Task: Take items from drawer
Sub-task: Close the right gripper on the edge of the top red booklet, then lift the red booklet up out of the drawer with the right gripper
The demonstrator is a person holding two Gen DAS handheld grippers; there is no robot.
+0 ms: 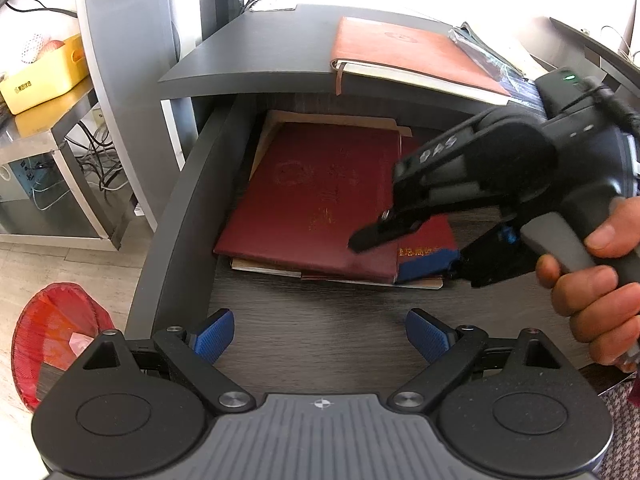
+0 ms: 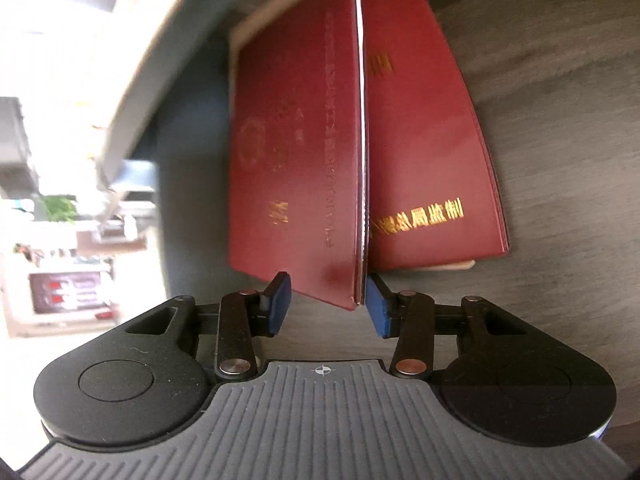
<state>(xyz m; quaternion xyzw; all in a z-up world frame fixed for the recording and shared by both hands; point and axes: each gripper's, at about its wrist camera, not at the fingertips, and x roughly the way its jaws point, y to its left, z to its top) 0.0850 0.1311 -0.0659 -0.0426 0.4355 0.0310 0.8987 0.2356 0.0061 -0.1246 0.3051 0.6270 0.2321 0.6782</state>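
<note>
2 red books (image 1: 316, 200) half hidden behind right hand-held gripper (image 1: 404, 252).

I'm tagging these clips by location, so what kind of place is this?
Probably an office or study. A dark desk has an open drawer holding red booklets. A brown notebook lies on the desktop, and tangled cables and a red wastebasket sit beside it.

red book (image 1: 316, 196): smooth leatherette cover, gilt lettering
drawer (image 1: 320, 340): dark matt wood grain
brown notebook (image 1: 412, 56): matt leather-look
gripper pads (image 1: 212, 336): blue, ribbed
</note>
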